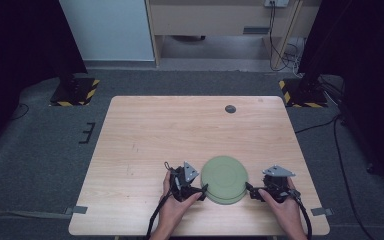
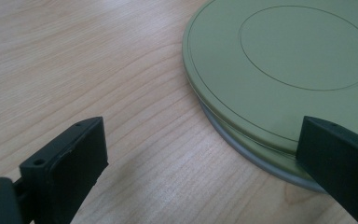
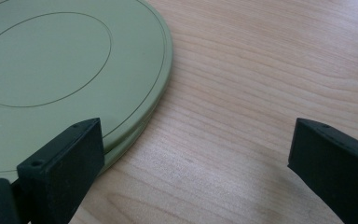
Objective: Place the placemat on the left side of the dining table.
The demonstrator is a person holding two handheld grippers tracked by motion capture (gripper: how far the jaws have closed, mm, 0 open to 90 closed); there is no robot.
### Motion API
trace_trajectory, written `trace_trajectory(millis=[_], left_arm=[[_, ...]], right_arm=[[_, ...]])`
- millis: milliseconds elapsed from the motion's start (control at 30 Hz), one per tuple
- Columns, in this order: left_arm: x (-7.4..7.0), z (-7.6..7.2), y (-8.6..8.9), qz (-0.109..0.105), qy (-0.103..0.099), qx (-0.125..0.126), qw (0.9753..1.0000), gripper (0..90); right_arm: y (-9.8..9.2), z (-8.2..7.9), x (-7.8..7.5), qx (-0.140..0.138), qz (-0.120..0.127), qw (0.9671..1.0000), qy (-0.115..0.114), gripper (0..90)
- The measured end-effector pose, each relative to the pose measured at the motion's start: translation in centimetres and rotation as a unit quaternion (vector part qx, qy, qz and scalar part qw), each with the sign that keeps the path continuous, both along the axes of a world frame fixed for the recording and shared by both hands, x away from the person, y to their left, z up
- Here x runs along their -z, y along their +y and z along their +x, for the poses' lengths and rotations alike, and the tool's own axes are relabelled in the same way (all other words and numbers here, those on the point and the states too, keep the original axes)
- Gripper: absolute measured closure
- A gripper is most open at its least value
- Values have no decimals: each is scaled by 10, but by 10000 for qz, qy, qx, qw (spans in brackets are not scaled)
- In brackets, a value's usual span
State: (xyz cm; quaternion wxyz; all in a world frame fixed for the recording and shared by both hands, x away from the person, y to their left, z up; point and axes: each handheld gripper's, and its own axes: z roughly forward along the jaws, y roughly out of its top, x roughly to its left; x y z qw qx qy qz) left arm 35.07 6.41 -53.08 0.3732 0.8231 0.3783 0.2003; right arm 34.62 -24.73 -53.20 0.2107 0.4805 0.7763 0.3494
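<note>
A stack of round, flat olive-green plates lies on the wooden table near its front edge. In the left gripper view the top plate rests on a second green one, with a grey rim under both. My left gripper sits at the stack's left edge, open, one jaw over the rim and the other over bare wood. My right gripper is at the stack's right edge, also open. One of its jaws hangs over the plate, the other over the table.
A small dark round disc sits near the table's far edge. Bare wood stretches across the left and far parts of the table. Black stand bases with yellow-black tape stand on the floor behind the two far corners.
</note>
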Motion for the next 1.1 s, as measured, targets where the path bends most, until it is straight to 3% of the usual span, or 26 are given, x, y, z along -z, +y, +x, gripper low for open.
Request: trace_trajectory(millis=[400, 800, 1100], left_arm=[[0, 2, 0, 44, -96, -32, 9999, 27], [-1, 1, -3, 90, -127, 23, 9999, 25], [-1, 1, -6, 178, -290, -88, 9994, 39]], right_arm=[[4, 4, 1, 160, -72, 9997, -163, 27], [6, 0, 0, 28, -39, 9999, -116, 42], [8, 3, 2, 170, -110, 9995, -241, 27]])
